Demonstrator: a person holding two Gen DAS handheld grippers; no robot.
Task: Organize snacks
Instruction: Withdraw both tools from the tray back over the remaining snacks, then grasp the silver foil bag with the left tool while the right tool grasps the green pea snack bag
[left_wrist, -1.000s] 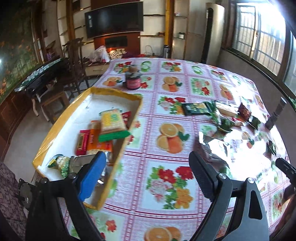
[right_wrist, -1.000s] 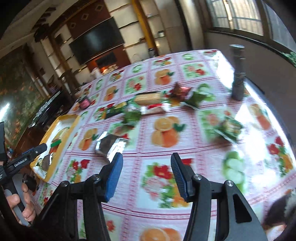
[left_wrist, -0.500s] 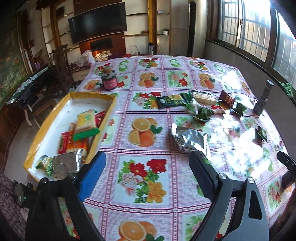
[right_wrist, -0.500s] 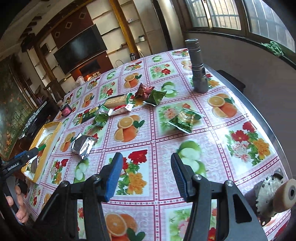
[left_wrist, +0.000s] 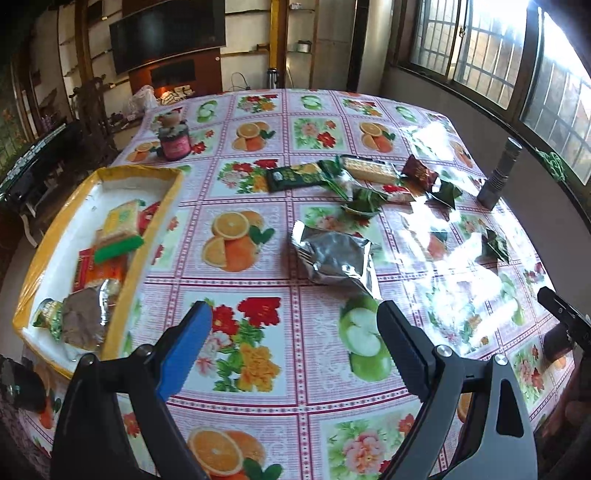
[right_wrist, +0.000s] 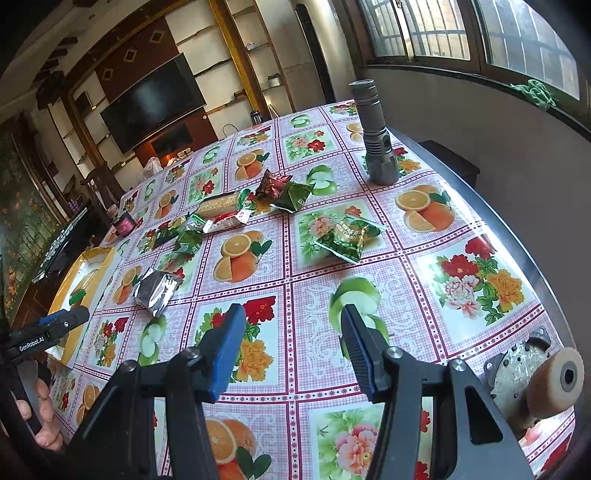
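Over the worktop (left_wrist: 258, 295), both tongs, left (left_wrist: 293, 343) and right (right_wrist: 293, 347), gape, grasping nothing; silver packet (left_wrist: 334, 258) lies ahead.

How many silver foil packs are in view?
2. One silver foil pack lies mid-table on the tablecloth; a second foil pack sits at the yellow tray's near end. More may hide under tray snacks.

the table (left_wrist: 258, 280) is viewed from above its near edge by both wrist cameras; the silver packet (left_wrist: 334, 258) (right_wrist: 157, 291) is shared.
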